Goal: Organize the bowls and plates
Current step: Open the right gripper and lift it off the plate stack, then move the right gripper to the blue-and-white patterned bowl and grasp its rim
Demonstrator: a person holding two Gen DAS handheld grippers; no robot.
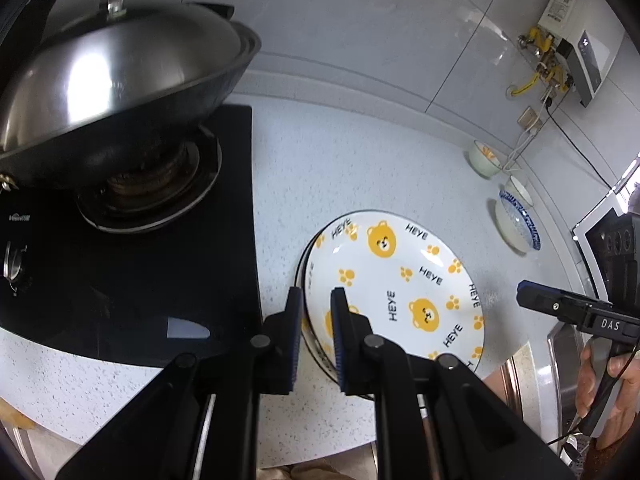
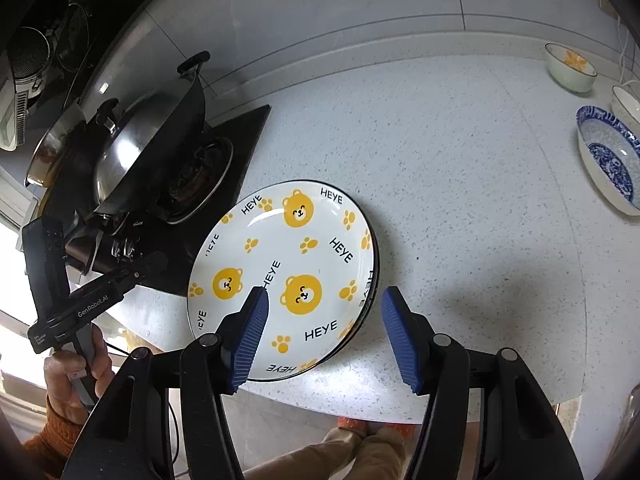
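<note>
A white plate with yellow bears and "HEYE" lettering (image 1: 400, 280) (image 2: 288, 252) lies on top of a plate stack on the speckled counter, beside the stove. My left gripper (image 1: 318, 308) hovers over the stack's left rim, its jaws nearly together with nothing between them; from the right wrist view the left gripper (image 2: 158, 260) is clear of the plate. My right gripper (image 2: 324, 312) stands open above the plate's near right rim, not touching it, and the right gripper (image 1: 528, 298) shows side-on in the left wrist view. A green-white bowl (image 2: 570, 68), a white bowl (image 2: 626, 104) and a blue patterned bowl (image 2: 608, 160) sit at the far right.
A dark wok with a steel lid (image 1: 120, 92) sits on the black gas stove (image 1: 140, 280) left of the plates. A water heater (image 1: 576, 40) hangs on the tiled wall. The counter's front edge (image 2: 360, 412) runs just below the plates, with a person's legs beyond.
</note>
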